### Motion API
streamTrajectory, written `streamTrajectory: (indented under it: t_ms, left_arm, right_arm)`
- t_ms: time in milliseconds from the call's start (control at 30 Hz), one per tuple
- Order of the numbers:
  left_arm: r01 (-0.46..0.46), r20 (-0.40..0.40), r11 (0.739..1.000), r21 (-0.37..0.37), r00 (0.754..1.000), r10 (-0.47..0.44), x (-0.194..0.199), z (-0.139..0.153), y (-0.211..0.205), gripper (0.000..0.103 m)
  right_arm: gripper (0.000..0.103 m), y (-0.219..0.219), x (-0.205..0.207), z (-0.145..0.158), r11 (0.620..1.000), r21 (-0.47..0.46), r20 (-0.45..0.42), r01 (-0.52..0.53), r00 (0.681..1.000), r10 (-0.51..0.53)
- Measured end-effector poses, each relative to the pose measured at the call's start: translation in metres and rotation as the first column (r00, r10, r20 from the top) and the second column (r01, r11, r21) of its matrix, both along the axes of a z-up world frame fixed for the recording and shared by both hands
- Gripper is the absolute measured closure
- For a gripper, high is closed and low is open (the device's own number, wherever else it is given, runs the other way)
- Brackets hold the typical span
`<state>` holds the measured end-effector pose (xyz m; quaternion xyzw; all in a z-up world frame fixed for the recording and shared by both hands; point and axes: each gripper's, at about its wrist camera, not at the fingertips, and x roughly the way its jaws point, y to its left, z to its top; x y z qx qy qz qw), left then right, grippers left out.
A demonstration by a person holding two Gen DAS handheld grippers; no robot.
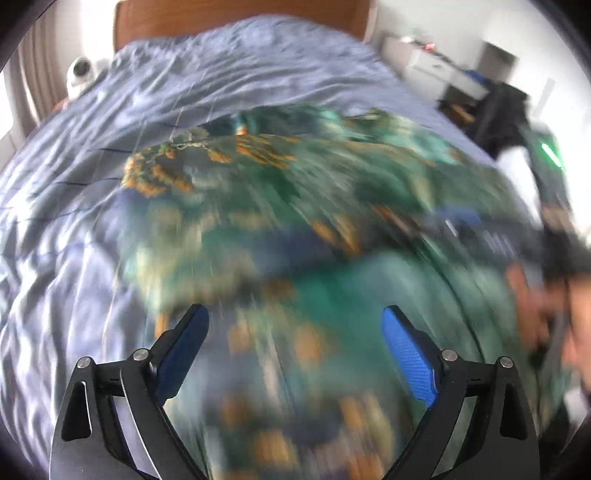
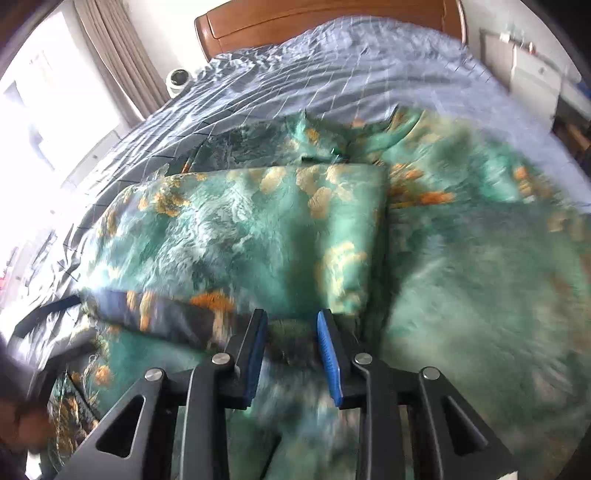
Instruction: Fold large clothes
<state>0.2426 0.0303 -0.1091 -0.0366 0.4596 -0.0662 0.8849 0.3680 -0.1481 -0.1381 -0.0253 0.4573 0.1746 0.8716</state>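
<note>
While right tongs (image 2: 291, 332) pinch the green garment (image 2: 258, 229), no writing reads

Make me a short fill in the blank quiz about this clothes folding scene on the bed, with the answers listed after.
1. The green patterned garment lies spread on a ____ with a grey-blue checked cover.
2. The left gripper hovers with its jaws wide ____ and nothing between them.
3. The right gripper has a fold of the ____ between its blue pads.
4. Behind the bed stands a ____ headboard.

Answers: bed; open; garment; wooden
</note>
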Motion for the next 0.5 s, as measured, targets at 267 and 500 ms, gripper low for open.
streamTrajectory:
  t_ms: [267,500]
  left_arm:
    - [0.020,0.130,0.986,0.164,0.991,-0.041,-0.144,0.013,-0.042,0.005]
    - [0.082,0.111,0.973,0.216,0.988,-0.108,-0.187,0.004,-0.062,0.005]
  right_arm:
    - [0.036,-0.002,-0.128,0.059,0.995,-0.094,0.249,0.029,0.968,-0.005]
    - [0.027,-0.022,-0.231,0.051,0.995,-0.075,0.260,0.066,0.965,-0.044]
